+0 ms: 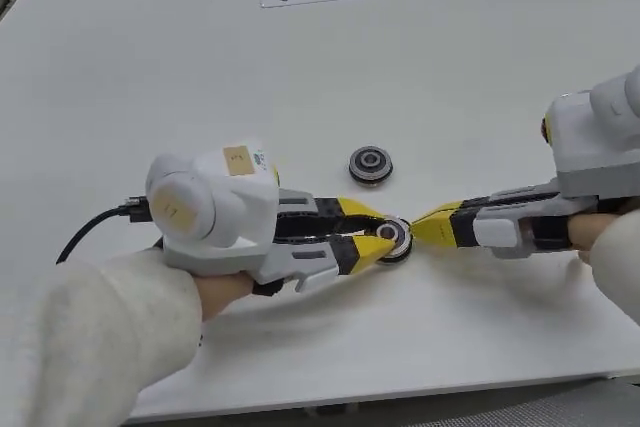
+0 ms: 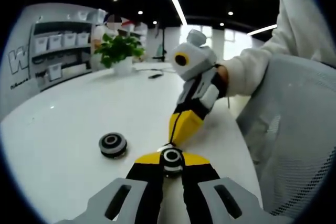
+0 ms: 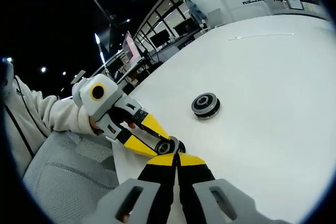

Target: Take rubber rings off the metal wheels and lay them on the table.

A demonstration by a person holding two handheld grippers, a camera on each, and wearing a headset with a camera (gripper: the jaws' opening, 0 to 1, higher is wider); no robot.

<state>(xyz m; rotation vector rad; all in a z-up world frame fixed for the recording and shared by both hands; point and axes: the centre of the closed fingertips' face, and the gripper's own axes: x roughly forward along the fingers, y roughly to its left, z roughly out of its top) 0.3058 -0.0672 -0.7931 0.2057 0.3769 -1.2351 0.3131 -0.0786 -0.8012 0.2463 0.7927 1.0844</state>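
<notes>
On the white office table (image 1: 300,57), left gripper (image 1: 383,234) clamps a wheel (image 1: 395,235); right gripper (image 1: 418,228) jaws pressed together.

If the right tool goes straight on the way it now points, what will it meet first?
The metal wheel gripped by the left tool; it lies right at the tip of the right tool. They may already touch; depth is unclear.
</notes>
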